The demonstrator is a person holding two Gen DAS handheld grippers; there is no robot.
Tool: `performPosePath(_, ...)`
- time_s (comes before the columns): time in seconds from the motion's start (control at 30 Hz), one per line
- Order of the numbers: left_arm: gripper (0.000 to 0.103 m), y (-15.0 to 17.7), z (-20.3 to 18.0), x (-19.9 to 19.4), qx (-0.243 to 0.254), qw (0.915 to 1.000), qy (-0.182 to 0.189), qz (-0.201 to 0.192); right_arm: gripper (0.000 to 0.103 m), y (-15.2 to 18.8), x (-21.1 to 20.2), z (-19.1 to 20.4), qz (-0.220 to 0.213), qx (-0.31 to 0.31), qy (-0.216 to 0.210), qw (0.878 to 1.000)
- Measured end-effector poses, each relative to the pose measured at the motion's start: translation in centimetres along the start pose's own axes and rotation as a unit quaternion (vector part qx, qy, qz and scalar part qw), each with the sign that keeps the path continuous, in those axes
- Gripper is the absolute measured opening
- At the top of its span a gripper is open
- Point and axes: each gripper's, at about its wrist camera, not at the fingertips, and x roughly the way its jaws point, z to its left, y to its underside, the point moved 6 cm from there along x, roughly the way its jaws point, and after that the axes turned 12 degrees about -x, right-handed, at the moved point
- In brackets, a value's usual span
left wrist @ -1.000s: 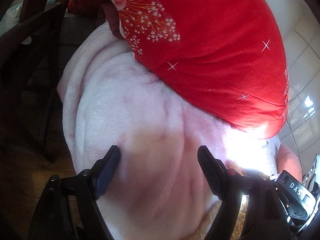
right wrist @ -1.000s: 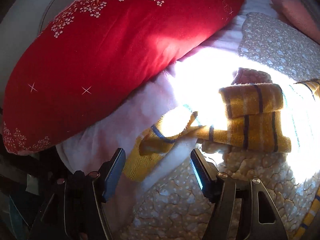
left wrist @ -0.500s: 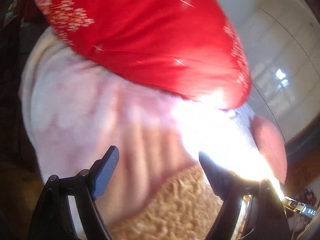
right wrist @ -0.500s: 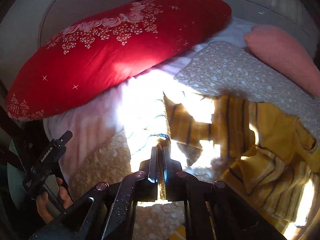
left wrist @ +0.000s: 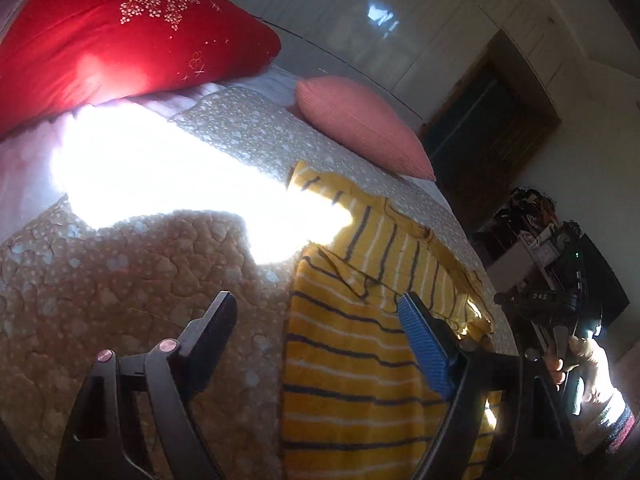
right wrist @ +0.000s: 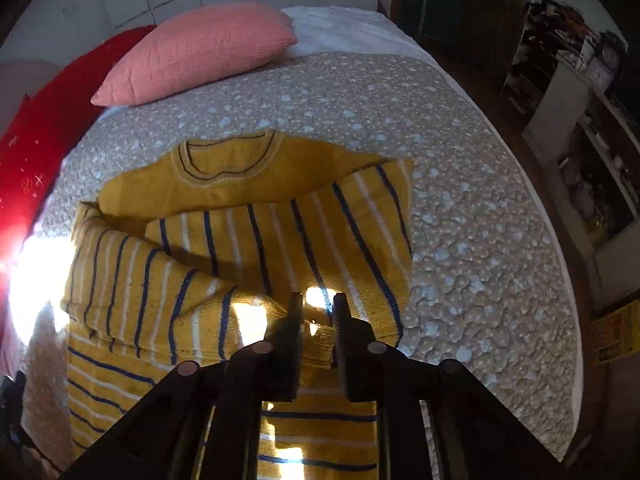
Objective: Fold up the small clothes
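A yellow sweater [right wrist: 248, 184] with navy and white stripes lies flat on the quilted bed cover [right wrist: 460, 220], neckline at the far end. Both sleeves are folded across its chest. My right gripper [right wrist: 318, 304] hangs over the sweater's middle. Its jaws are opening, a narrow gap apart, and the cuff [right wrist: 316, 336] of the near sleeve lies loose between them. In the left wrist view, my left gripper [left wrist: 320, 332] stands open above the sweater's [left wrist: 352, 360] left edge. Its left finger is over the bare quilt [left wrist: 120, 280], with nothing held.
A red flowered pillow [left wrist: 100, 40] and a pink pillow [right wrist: 200, 52] lie at the head of the bed by the tiled wall. A cluttered shelf [right wrist: 580, 120] stands past the bed's right edge. A hand [left wrist: 580, 360] holds the right gripper's handle. Strong sunlight washes out part of the quilt.
My right gripper carried the sleeve cuff across the sweater, shut on it, and its jaws have since parted. My left gripper swung from the pink blanket over to the sweater, staying open.
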Motion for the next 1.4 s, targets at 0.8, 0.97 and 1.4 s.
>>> performPosePath(0.8,0.082,1.1,1.3,1.9,-0.008,0.9989,-0.018,0.043,0.005,0.1,-0.7,5.0,-0.051,-0.212,0.138,0.966)
performPosePath(0.97,0.082,1.0,1.4,1.7,-0.010,0.9991,-0.020,0.037,0.040,2.9,-0.4,2.1,-0.039,0.015,-0.102,0.994)
performPosePath(1.4,0.082,1.3,1.3,2.4,-0.009,0.9985,-0.018,0.050,0.021,3.7,6.7,0.7,0.010,0.296,-0.180,0.938)
